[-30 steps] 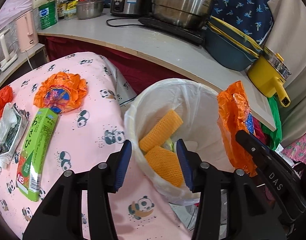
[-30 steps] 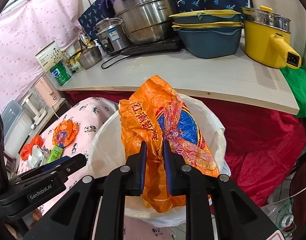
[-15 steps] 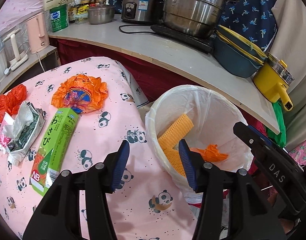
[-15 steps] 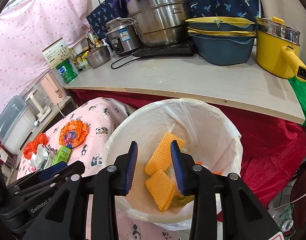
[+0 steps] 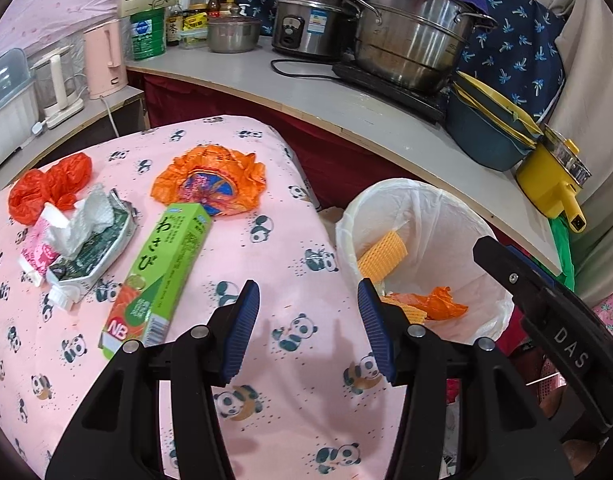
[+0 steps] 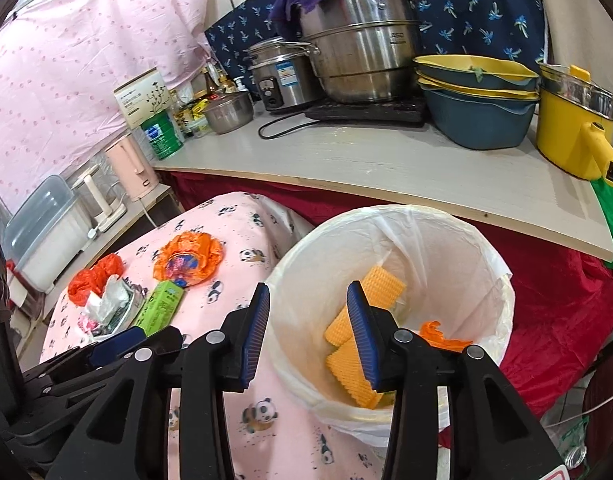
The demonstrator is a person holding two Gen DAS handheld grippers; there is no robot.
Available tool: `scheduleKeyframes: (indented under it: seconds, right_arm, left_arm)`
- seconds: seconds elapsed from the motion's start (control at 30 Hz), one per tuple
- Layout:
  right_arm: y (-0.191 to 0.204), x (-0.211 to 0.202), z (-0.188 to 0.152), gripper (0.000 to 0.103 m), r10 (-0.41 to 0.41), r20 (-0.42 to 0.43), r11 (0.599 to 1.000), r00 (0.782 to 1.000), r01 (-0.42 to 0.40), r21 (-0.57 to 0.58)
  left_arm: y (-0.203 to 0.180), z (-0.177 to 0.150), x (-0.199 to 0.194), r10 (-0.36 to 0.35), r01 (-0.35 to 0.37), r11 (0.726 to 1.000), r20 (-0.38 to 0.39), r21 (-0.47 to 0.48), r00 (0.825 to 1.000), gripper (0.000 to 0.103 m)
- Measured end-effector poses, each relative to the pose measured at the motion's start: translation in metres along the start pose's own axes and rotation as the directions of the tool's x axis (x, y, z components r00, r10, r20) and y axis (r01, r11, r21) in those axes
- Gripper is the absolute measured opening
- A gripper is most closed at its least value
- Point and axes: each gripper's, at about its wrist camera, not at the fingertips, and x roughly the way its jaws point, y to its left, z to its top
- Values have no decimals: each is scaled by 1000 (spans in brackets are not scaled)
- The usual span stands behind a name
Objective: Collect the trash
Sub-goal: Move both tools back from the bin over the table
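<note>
A white-lined trash bin (image 6: 502, 288) (image 5: 346, 224) stands beside the pink panda cloth (image 5: 290, 256). In it lie yellow waffle-textured pieces (image 6: 382, 286) (image 5: 382, 254) and an orange wrapper (image 6: 438, 334) (image 5: 438, 300). My right gripper (image 6: 306, 332) hovers at the bin's near rim; its jaws are opening with nothing between them. My left gripper (image 5: 308, 328) is open and empty over the cloth. On the cloth lie a green box (image 5: 162, 272) (image 6: 162, 306), a round orange wrapper (image 5: 210, 180) (image 6: 188, 256), a red bag (image 5: 46, 186) (image 6: 94, 276) and a crumpled pack with white tissue (image 5: 86, 236) (image 6: 110, 306).
A grey counter (image 6: 386, 164) behind the bin carries steel pots (image 6: 358, 52), a rice cooker (image 5: 306, 26), stacked blue basins (image 6: 478, 112) and a yellow electric pot (image 6: 570, 136). A pink kettle (image 5: 104, 58) and a clear container (image 6: 46, 224) stand at the left.
The right gripper let go of the orange wrapper, which now lies in the bin, and its jaws spread. Both grippers drew back from the bin; the left swung over the cloth toward the trash.
</note>
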Motion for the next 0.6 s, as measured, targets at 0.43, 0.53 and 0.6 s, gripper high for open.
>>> scheduleKeyframes:
  seconds: [0.43,0.53,0.6]
  right_arm:
    - [53,-9,-15,41,52,-27,995,998,-54,-78]
    - [64,-9,-20,41,62,-36,993,997,-66,-95]
    - [72,-7,-22,41,71,-44,992,997,-75,-102]
  left_arm:
    - [50,-17,-34,77,-76,996,37,-43,996,49]
    - [62,-20,-40,86,-84,995,39,-63,996,49]
    - [70,-21,-43,94,-91,993,39,-72,995,49]
